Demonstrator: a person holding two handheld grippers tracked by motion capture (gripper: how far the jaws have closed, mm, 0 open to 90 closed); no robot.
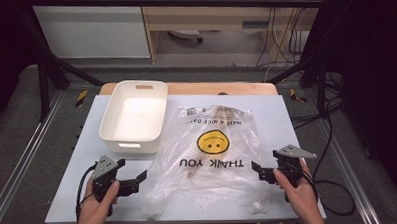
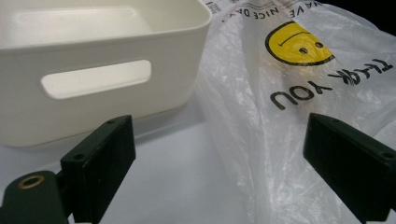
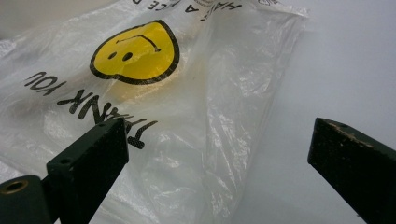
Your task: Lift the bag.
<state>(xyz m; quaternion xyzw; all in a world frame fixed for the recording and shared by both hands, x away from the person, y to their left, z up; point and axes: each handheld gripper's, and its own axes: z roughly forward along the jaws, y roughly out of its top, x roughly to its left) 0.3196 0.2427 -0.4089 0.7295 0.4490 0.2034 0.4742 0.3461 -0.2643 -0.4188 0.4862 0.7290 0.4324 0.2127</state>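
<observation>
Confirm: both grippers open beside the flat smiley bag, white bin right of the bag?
One slip: the bin sits left of the bag, not right, as the high view shows. The rest holds: the left gripper and right gripper are both open, one on each side of the flat bag.

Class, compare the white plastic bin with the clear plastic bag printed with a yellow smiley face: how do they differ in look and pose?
The white plastic bin is opaque and plain; the clear plastic bag with the yellow smiley face is see-through and bears black lettering. The bin stands rigid with upright walls and an open top; the bag lies limp, flat and wrinkled. The bin sits at the table's far left, the bag more central. Both rest on the white tabletop.
</observation>
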